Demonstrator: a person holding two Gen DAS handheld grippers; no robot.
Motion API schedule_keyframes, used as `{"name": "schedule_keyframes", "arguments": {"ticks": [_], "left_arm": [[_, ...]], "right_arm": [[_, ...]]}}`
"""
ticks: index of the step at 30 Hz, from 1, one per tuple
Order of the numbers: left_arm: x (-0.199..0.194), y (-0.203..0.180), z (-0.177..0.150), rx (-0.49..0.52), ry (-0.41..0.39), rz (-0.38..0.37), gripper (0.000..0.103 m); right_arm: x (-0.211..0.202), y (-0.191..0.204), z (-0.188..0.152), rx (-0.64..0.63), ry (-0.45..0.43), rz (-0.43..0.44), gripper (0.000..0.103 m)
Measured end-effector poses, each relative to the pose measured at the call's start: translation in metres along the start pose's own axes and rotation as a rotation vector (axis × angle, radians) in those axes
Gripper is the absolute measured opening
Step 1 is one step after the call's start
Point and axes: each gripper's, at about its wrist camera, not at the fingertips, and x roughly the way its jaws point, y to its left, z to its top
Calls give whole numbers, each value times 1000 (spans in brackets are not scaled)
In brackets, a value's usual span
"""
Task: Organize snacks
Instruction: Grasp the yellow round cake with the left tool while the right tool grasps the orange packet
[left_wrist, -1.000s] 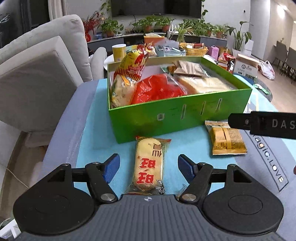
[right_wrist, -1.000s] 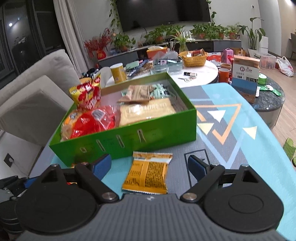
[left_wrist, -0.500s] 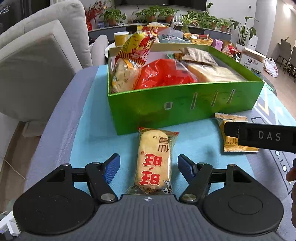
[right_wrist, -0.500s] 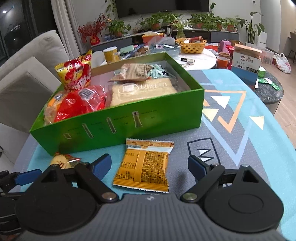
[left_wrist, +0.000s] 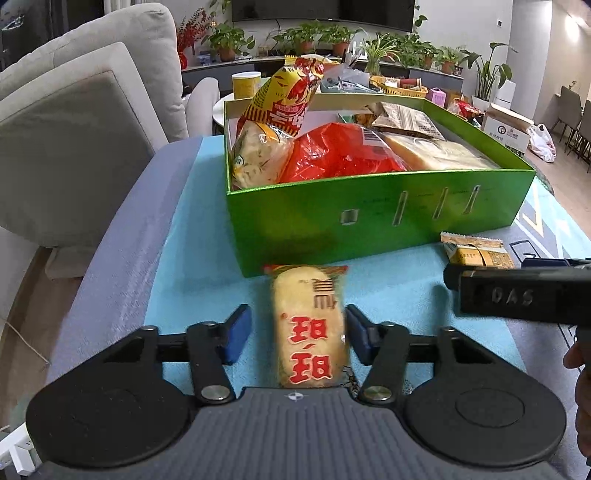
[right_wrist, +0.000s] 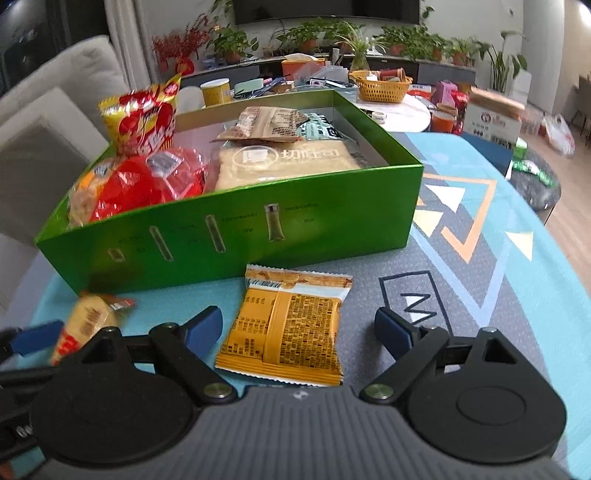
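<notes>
Left wrist view: left gripper (left_wrist: 295, 332) jaws closing around the rice cracker packet (left_wrist: 309, 326) lying on the table (left_wrist: 199, 258) before the green box (left_wrist: 369, 218), right pad touching, left pad short; light, crinkly, brittle inside, so pinch mid-length gently; right gripper (right_wrist: 298, 330) wide open over the orange packet (right_wrist: 286, 326).

Glossy green cardboard box (left_wrist: 369, 218), shiny plastic snack wrappers (right_wrist: 284, 328), matt patterned cloth (right_wrist: 498, 266).
</notes>
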Motion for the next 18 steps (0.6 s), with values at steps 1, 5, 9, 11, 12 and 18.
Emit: {"name": "schedule_keyframes", "arguments": {"ticks": [1, 5, 9, 11, 12, 18], "left_arm": [[0, 0, 1, 2, -3, -3, 38], [-4, 6, 2, -26, 2, -3, 34], [-13, 11, 1, -49, -11, 1, 34], [-19, 11, 1, -46, -23, 5, 34], [-23, 10, 1, -45, -31, 6, 34], [-52, 6, 3, -46, -95, 7, 34]], "right_arm": [[-1, 3, -1, -27, -8, -6, 63], [-8, 0, 0, -22, 0, 29, 60], [-19, -10, -2, 43, -1, 77, 60], [-27, -8, -5, 36, -18, 72, 60], [-31, -7, -5, 35, -24, 74, 60], [-58, -7, -2, 43, -78, 107, 60]]}}
